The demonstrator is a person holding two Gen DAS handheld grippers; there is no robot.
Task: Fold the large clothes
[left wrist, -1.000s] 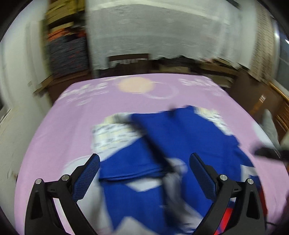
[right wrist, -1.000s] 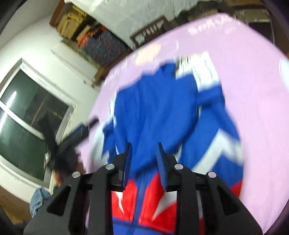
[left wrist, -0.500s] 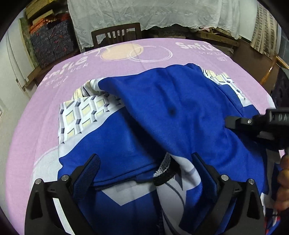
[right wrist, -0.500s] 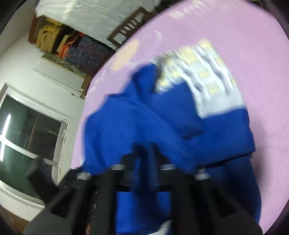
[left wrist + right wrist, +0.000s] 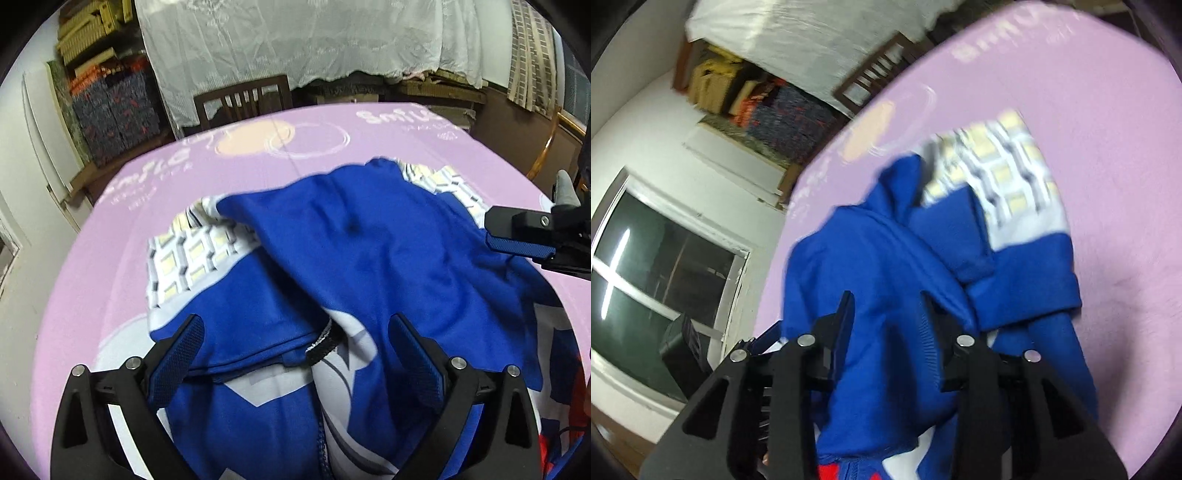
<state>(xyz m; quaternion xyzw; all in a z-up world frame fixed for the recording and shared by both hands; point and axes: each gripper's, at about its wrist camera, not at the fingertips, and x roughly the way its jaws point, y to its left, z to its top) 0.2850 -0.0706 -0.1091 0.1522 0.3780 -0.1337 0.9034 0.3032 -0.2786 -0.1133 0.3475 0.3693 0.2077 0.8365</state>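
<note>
The blue jacket [image 5: 369, 258] lies bunched on the pink cloth [image 5: 110, 240]. The left gripper [image 5: 295, 354] hovers wide open over it, holding nothing. At three o'clock, the right gripper [image 5: 886, 317] has just been opening, with jacket fabric between its parted jaws.

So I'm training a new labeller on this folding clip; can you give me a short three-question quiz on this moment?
1. True or false: the left hand-held gripper is clamped on the blue jacket.
2. What colour is the cloth under the jacket: A green, B pink, C grey?
3. What lies between the jaws of the right hand-held gripper?

Key: 1 false, its jaws stand wide open above the jacket. 2 B. 3 a fold of the jacket; the jaws have just been opening around it.
</note>
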